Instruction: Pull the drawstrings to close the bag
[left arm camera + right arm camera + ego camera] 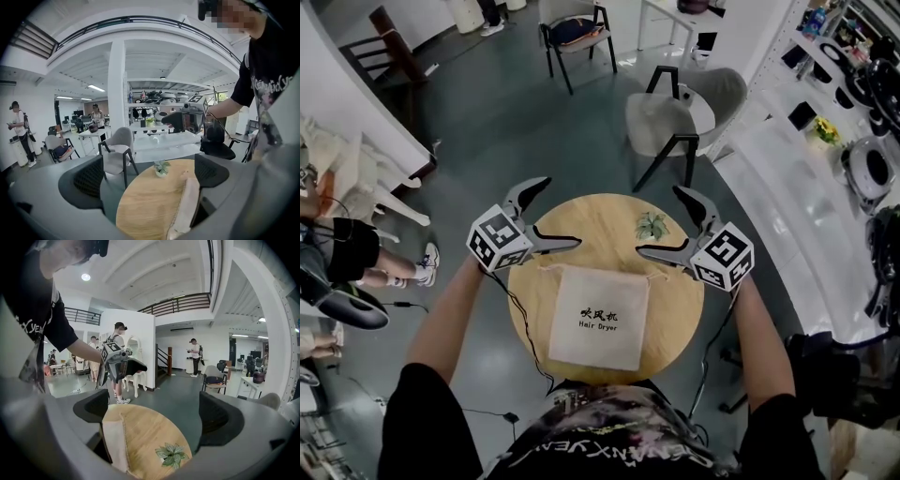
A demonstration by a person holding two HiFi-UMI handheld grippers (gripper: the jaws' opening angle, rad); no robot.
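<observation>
Head view: round wood table (591, 220) w/ bag (598, 319); grey floor (506, 122), chair (675, 117) behind.

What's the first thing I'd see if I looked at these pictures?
A beige cloth bag lies flat on a round wooden table, right in front of the person. The left gripper and right gripper hover over its top corners, both open and empty. A little green plant sits near the right gripper.
</observation>
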